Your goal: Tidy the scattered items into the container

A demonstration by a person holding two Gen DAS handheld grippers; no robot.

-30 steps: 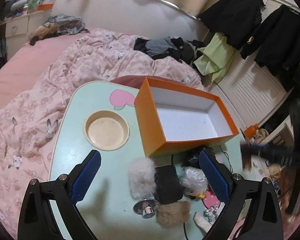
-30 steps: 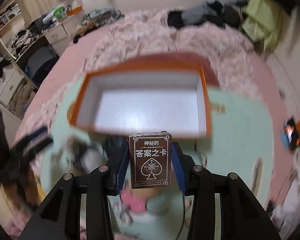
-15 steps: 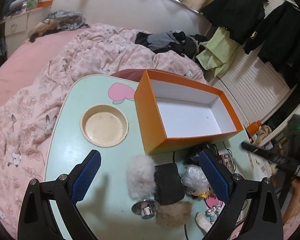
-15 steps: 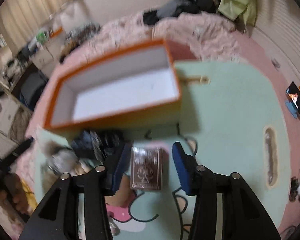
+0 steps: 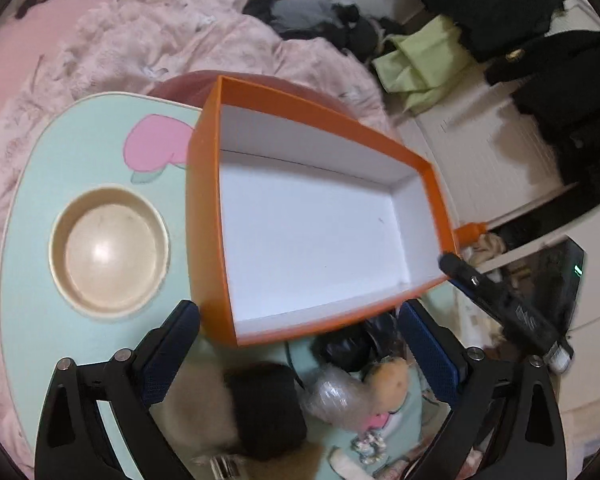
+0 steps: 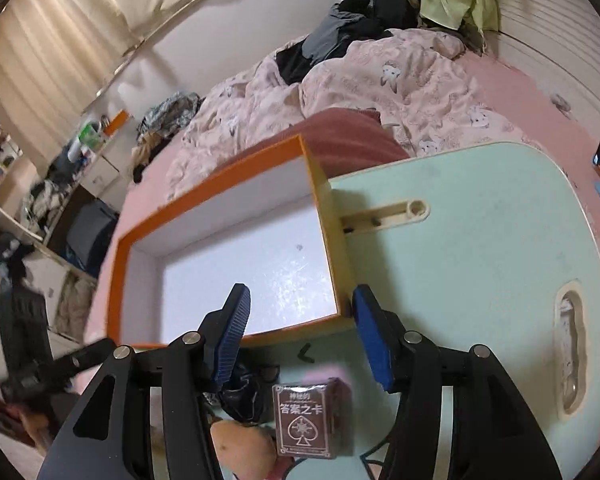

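An empty orange box with a white inside [image 5: 312, 240] stands on the mint-green table [image 5: 40, 200]; it also shows in the right wrist view [image 6: 244, 264]. My left gripper [image 5: 300, 356] is open, hovering over the box's near edge and a pile of items: a black furry piece [image 5: 264, 412], a clear plastic wrap [image 5: 336, 396], a tan plush [image 5: 388, 380]. My right gripper [image 6: 300, 340] is open and empty over the box's near right corner. A brown card deck [image 6: 304, 424] stands on the table below it.
A round cream cup holder [image 5: 108, 248] is sunk in the table left of the box. A slot [image 6: 572, 344] is in the table's right side. A bed with a pink quilt [image 6: 380, 80] lies behind. The right gripper's finger [image 5: 496, 296] shows in the left wrist view.
My right gripper opened and let go of the card deck, which now stands on the table beside the pile. My left gripper moved forward toward the box.
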